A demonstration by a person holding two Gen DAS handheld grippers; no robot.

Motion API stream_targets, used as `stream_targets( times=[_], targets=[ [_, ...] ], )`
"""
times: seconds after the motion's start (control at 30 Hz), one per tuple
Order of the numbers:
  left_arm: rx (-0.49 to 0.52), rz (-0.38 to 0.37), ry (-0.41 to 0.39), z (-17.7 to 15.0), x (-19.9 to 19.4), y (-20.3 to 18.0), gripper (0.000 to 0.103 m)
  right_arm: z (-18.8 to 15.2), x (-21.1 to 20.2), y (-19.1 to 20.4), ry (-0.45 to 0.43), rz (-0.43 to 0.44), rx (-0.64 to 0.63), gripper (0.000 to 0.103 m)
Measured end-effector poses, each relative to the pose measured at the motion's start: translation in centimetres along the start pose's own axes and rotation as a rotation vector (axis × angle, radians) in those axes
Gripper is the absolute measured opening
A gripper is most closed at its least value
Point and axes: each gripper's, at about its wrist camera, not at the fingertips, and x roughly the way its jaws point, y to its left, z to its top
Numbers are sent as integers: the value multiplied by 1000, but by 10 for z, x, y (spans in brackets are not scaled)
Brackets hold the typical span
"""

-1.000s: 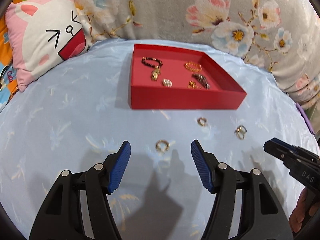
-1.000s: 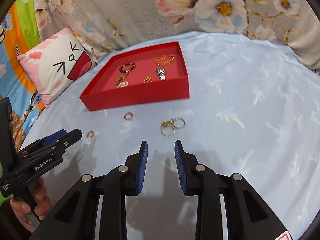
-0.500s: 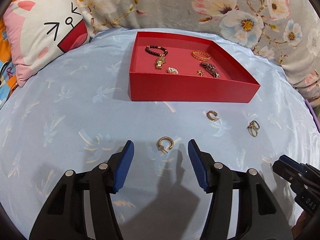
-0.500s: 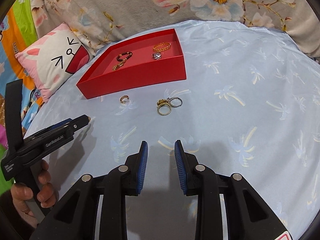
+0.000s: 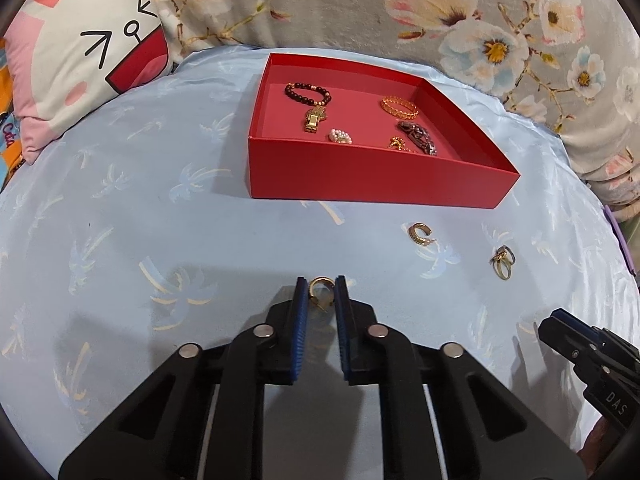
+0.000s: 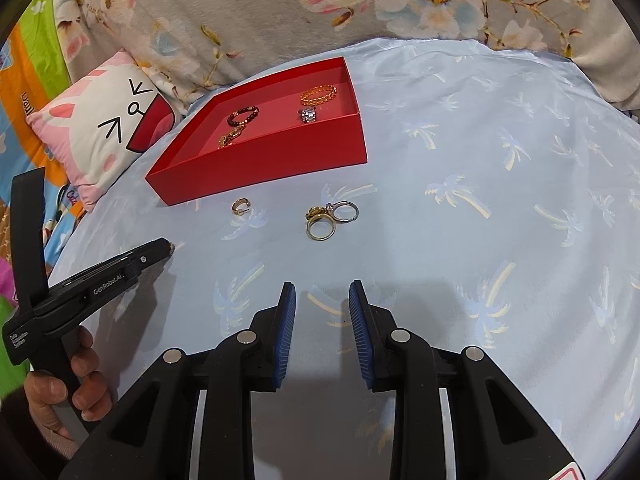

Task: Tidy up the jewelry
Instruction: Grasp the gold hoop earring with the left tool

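My left gripper (image 5: 321, 284) is shut on a small gold hoop earring (image 5: 322, 283) that rests on the blue cloth. A red tray (image 5: 372, 178) ahead holds a dark bead bracelet (image 5: 307, 93), a gold bracelet (image 5: 399, 107) and several small pieces. A second gold hoop earring (image 5: 419, 234) and a pair of rings (image 5: 502, 261) lie on the cloth right of my left gripper. My right gripper (image 6: 322, 292) is open and empty, short of the rings (image 6: 328, 218) and the hoop (image 6: 241, 206). The red tray (image 6: 264, 160) lies beyond them.
A bunny-face cushion (image 5: 84, 52) lies at the far left. A grey floral blanket (image 5: 440, 12) runs along the back. The left gripper's tip (image 6: 160, 248) shows at the left of the right wrist view. The right gripper's tip (image 5: 560, 330) shows at the lower right of the left wrist view.
My left gripper's jaws have closed from wide open onto the near gold hoop earring. My right gripper has drawn back a little from the rings and stays open.
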Motion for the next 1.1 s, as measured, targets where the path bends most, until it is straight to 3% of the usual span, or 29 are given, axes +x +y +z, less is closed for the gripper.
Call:
stream_targets(
  times=[0.03, 0.37, 0.4, 0.47, 0.5, 0.7, 0.83, 1.1],
  targets=[
    [-1, -4, -1, 0, 0, 0, 3, 1, 1, 0, 0, -1, 1, 28],
    [2, -23, -11, -1, -3, 2, 5, 7, 7, -3, 8, 3, 15, 28],
    [8, -21, -17, -2, -4, 1, 7, 8, 7, -3, 6, 3, 16, 28],
    [23, -10, -26, -3, -6, -3, 29, 8, 6, -4, 4, 4, 18, 28],
    [31, -1, -30, -2, -7, -5, 31, 8, 6, -4, 2, 6, 18, 28],
    [58, 17, 12, 1, 3, -11, 30, 9, 7, -3, 1, 10, 17, 28],
    [95, 41, 18, 1, 6, -20, 16, 13, 9, 0, 4, 15, 6, 28],
    [80, 39, 7, -1, 2, -18, 16, 32, 25, 26, 5, 55, -63, 28]
  ],
)
